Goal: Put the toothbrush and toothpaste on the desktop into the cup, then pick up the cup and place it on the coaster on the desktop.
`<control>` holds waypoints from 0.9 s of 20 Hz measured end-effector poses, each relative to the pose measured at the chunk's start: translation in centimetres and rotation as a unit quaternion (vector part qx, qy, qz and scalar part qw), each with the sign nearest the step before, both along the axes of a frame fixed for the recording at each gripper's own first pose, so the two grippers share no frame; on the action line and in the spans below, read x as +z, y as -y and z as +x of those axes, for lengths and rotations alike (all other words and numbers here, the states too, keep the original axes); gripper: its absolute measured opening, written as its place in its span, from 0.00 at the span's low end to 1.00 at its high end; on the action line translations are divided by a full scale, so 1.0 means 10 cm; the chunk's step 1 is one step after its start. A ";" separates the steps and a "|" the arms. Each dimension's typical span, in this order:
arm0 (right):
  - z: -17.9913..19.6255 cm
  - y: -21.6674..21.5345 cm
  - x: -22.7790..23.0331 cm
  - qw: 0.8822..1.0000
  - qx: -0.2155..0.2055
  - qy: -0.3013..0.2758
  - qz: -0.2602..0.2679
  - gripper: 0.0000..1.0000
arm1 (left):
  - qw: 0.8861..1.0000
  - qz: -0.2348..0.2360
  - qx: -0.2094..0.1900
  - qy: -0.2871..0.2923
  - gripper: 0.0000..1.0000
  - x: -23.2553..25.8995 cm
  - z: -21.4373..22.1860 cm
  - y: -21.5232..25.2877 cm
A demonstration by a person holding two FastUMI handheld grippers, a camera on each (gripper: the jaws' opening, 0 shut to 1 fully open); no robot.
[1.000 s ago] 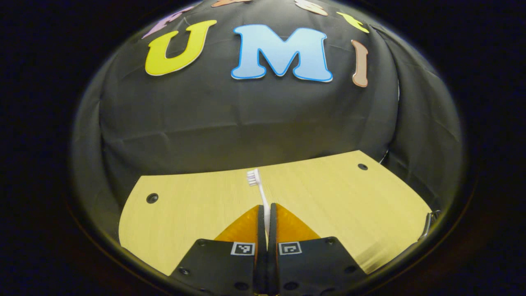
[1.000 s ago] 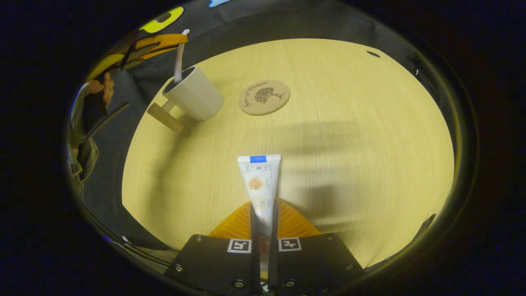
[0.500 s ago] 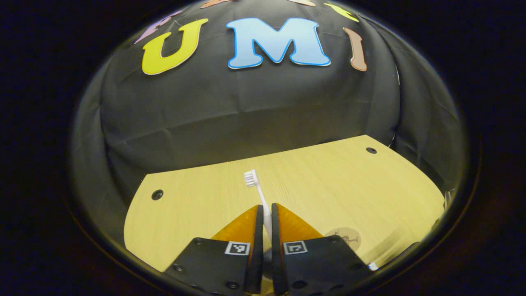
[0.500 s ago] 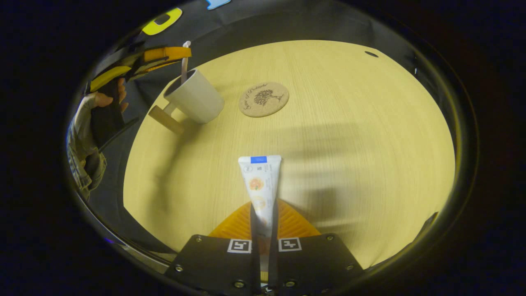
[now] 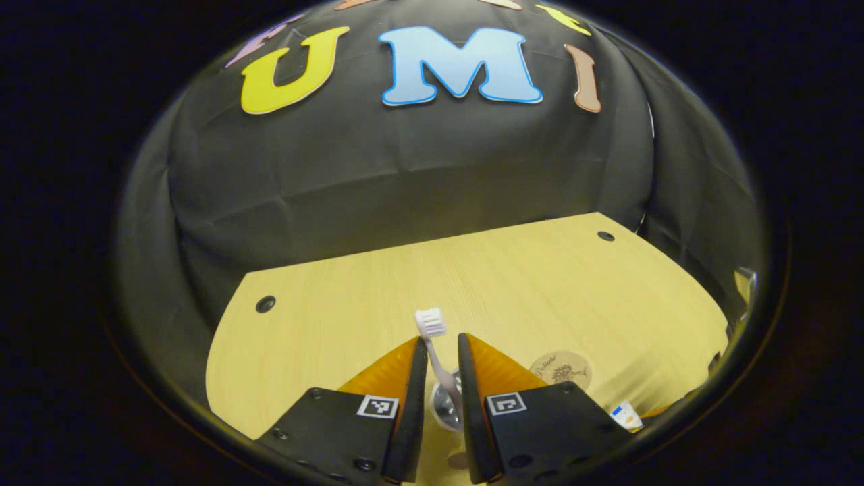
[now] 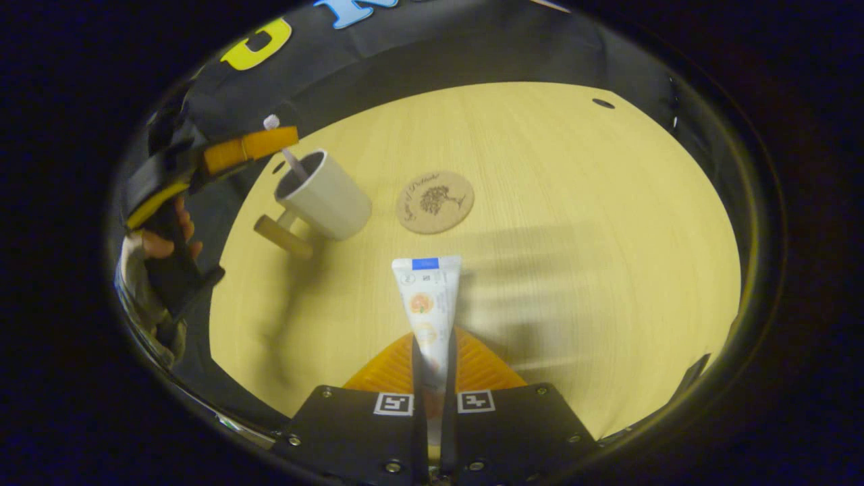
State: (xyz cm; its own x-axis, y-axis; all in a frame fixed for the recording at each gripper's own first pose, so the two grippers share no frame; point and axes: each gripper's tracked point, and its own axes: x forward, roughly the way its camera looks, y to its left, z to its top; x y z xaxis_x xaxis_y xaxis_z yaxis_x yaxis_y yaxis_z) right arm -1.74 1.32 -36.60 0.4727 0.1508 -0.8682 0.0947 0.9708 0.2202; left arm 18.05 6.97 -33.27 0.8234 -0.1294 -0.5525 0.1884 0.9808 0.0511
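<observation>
Wooden desk (image 6: 574, 270) carries the cup (image 6: 324, 196) and, just beside it, the bare coaster (image 6: 435, 202). Left gripper (image 5: 442, 347) sits above the cup, jaws parted slightly; the toothbrush (image 5: 432, 325) stands loose between them, handle down in the cup, bristles up. Right gripper (image 6: 432, 351) hangs over the desk nearer me, jaws clamped on the toothpaste (image 6: 427, 297), flat end pointing toward the coaster.
</observation>
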 end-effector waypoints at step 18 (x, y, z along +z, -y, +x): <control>1.67 -0.66 1.18 0.988 -0.030 0.139 0.059 0.09 | 0.997 -0.012 0.074 -0.030 0.34 0.17 -1.19 -1.37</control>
State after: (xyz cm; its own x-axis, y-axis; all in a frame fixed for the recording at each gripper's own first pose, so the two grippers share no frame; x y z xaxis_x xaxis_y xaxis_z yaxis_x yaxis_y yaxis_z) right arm 14.99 7.90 -24.77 0.7011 0.2085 -0.6819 0.0708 0.9312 0.3575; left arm 6.17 20.71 -31.53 0.8005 -0.0225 -0.5988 0.0429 0.9989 0.0198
